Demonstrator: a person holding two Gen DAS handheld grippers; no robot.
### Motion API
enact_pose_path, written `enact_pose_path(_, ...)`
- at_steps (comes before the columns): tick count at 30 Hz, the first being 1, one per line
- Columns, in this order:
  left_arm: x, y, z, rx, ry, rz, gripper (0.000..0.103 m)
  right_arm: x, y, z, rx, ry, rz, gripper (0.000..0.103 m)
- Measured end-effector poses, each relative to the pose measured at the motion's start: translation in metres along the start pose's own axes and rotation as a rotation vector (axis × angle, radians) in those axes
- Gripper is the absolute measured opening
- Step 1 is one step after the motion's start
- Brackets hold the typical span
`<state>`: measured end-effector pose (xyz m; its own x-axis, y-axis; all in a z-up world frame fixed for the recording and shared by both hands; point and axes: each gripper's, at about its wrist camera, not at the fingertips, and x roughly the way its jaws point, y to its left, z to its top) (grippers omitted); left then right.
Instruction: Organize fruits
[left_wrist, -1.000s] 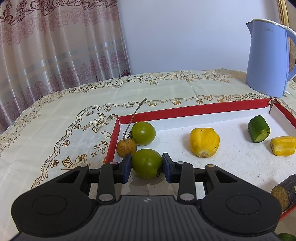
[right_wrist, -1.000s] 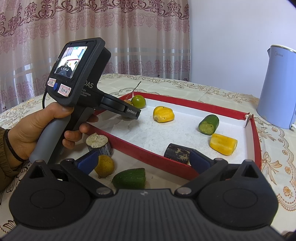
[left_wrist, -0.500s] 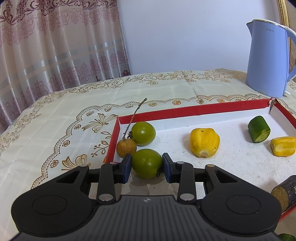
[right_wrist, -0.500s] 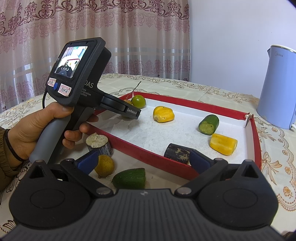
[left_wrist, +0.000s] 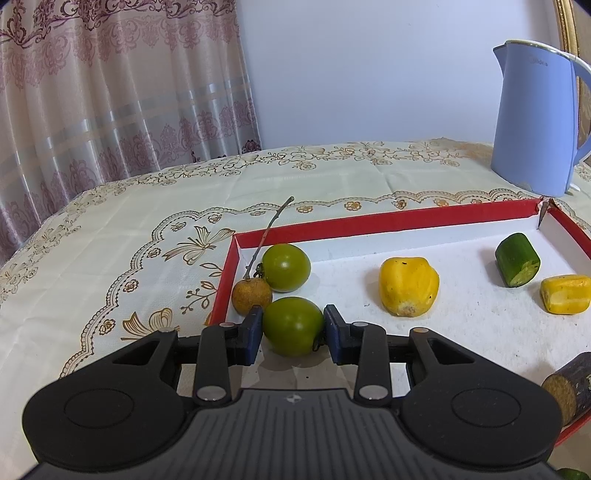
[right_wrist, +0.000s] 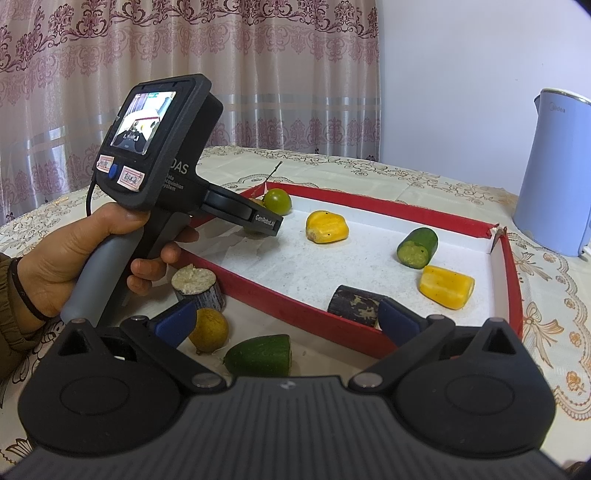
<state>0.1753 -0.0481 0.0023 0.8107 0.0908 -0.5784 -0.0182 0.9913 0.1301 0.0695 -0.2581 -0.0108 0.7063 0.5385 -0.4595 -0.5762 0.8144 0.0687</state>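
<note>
Both wrist views face the red tray (left_wrist: 406, 218) closely

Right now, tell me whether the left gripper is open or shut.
Shut on the green tomato: the left gripper has a blue pad against each side of it, inside the red tray.

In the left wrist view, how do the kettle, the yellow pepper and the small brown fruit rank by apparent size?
1. Kettle, largest although farthest.
2. Yellow pepper.
3. Small brown fruit, smallest; it lies about as near as the pepper, so this is sure.
</note>
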Motion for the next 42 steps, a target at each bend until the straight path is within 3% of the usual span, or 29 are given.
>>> enact_pose_path(20,0.001,0.004,0.001,-0.033,0.008,-0.013,0.035,0.000,0.000,0.000,-0.003,0.002,-0.002,0.103)
enact_pose_path(31,-0.006,0.007,0.003,-0.059,-0.031,-0.040,0.035,0.001,0.002,0.000,-0.009,0.004,-0.006,0.103)
enact_pose_path(32,-0.007,0.008,0.003,-0.064,-0.032,-0.047,0.036,0.001,0.001,0.000,-0.009,0.004,-0.007,0.103)
enact_pose_path(34,-0.009,0.012,0.005,-0.092,-0.035,-0.068,0.054,0.000,0.000,-0.001,-0.009,0.004,-0.006,0.103)
enact_pose_path(35,-0.011,0.016,0.006,-0.114,-0.040,-0.075,0.072,0.001,0.001,0.000,-0.010,0.005,-0.007,0.103)
enact_pose_path(38,-0.017,0.028,0.008,-0.185,-0.066,-0.125,0.077,0.000,0.002,-0.001,-0.008,0.004,-0.006,0.103)
enact_pose_path(42,-0.027,0.038,0.011,-0.227,-0.124,-0.126,0.081,0.000,0.001,0.001,0.009,-0.001,0.004,0.103)
